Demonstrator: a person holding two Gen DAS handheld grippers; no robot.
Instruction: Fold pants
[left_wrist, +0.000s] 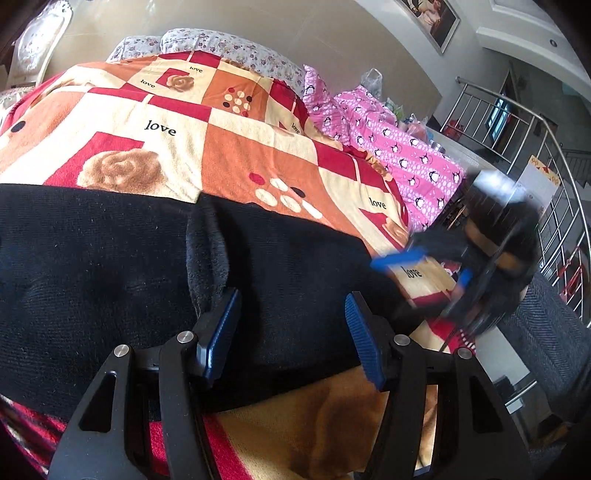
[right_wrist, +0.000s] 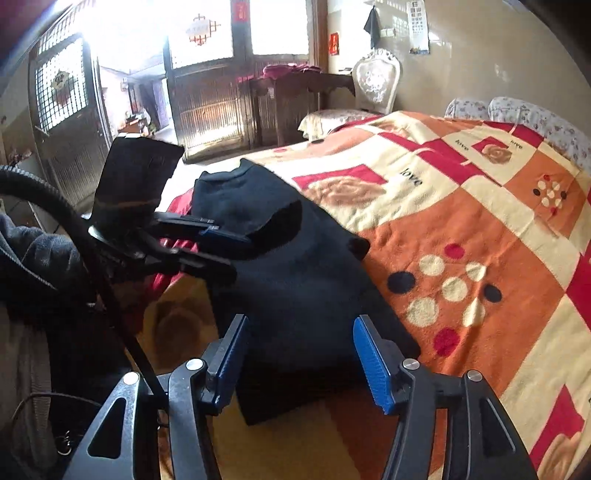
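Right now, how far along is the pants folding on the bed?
Done: the black pants lie spread on the patterned blanket, one part apparently already doubled over at the far end. In hand: nothing is gripped; the left tool and right tool both hover open over the near edge of the fabric. Left: grasping that edge and making the remaining folds.
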